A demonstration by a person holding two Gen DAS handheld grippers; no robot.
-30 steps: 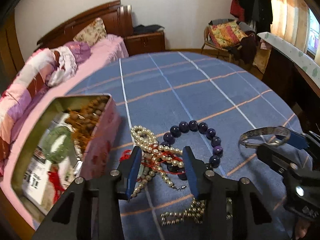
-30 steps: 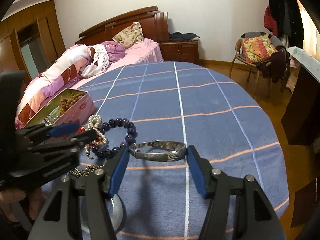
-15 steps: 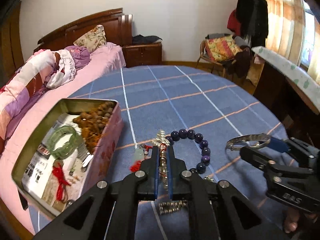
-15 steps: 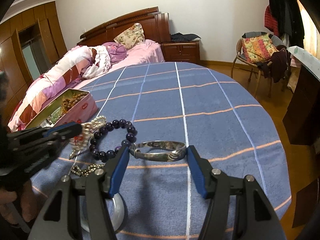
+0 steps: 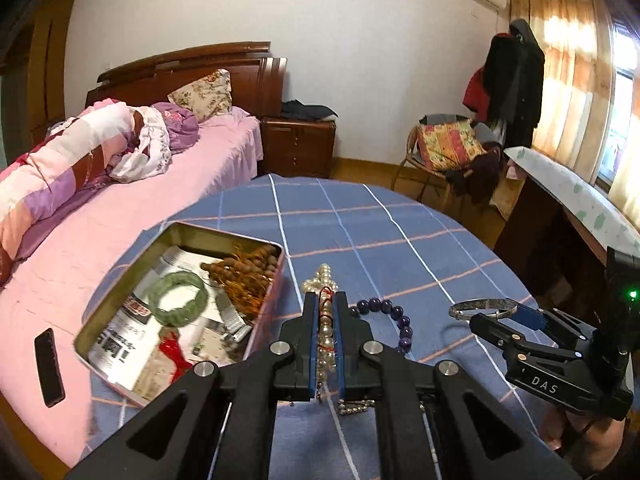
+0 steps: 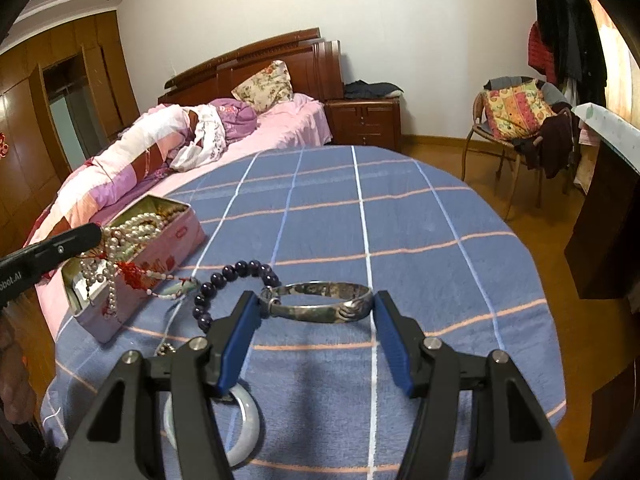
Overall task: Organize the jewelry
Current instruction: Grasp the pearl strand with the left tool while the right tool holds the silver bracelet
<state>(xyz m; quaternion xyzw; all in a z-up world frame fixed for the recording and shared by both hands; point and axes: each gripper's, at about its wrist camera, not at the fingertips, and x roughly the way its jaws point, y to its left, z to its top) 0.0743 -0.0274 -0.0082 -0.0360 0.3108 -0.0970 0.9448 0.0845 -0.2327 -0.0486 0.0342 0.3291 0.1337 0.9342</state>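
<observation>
My left gripper (image 5: pixel 325 340) is shut on a pearl necklace (image 5: pixel 322 280) tangled with red thread and holds it lifted beside the open pink tin (image 5: pixel 256 344). In the right wrist view the pearls (image 6: pixel 120 240) hang from the left gripper over the tin (image 6: pixel 160 256). My right gripper (image 6: pixel 316 334) is open, its blue pads on either side of a silver bangle (image 6: pixel 320 300) that lies on the blue checked cloth; the bangle also shows in the left wrist view (image 5: pixel 480 306). A dark purple bead bracelet (image 6: pixel 236 280) lies left of the bangle.
The tin holds a green jade bracelet (image 5: pixel 178 298), brown beads (image 5: pixel 244 270) and a red tassel. A white jade bangle (image 6: pixel 240 432) lies under my right gripper. A small chain (image 5: pixel 354 406) lies on the cloth. A black phone (image 5: pixel 49 366) lies on the pink bed.
My left gripper closed on the pearl necklace, then lifted it off the cloth toward the tin. My right gripper stayed open around the silver bangle.
</observation>
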